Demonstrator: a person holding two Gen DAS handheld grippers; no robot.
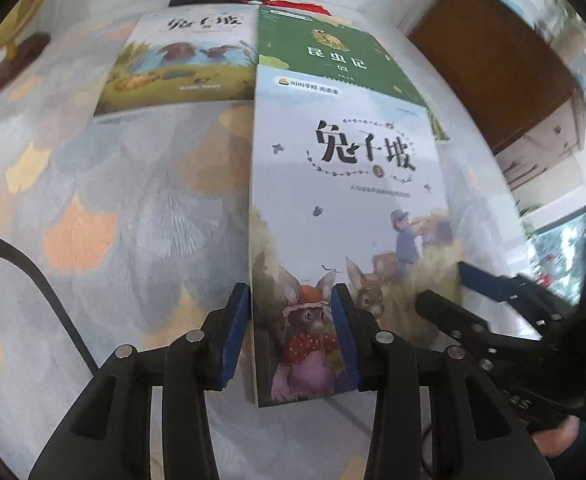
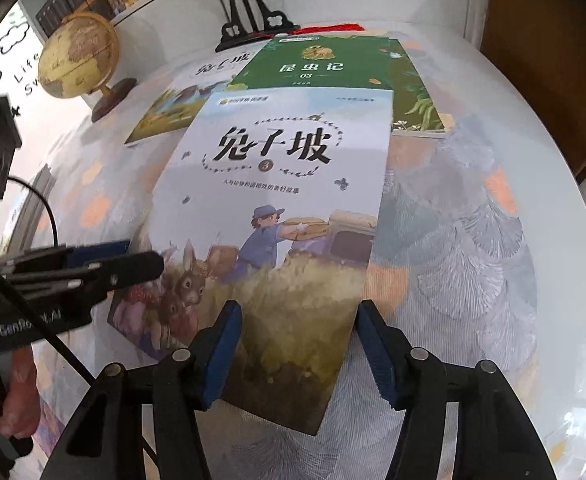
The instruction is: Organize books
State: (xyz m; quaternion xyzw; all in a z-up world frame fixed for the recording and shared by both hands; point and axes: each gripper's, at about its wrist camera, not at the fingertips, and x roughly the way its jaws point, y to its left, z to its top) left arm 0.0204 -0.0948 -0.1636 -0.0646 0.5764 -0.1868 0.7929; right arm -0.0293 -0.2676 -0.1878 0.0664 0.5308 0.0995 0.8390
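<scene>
A rabbit-cover storybook is lifted off the patterned tablecloth, its far edge over two books lying flat. My left gripper is shut on the book's near left corner. My right gripper straddles the near right corner. Its left finger overlaps the cover, and its right finger stands slightly off the book's edge. A green insect book and a second rabbit book lie side by side at the back.
A globe stands at the back left, with a black ornamental stand and a red tassel behind the books. A brown wooden cabinet stands to the right of the table. A person's hand holds the left gripper.
</scene>
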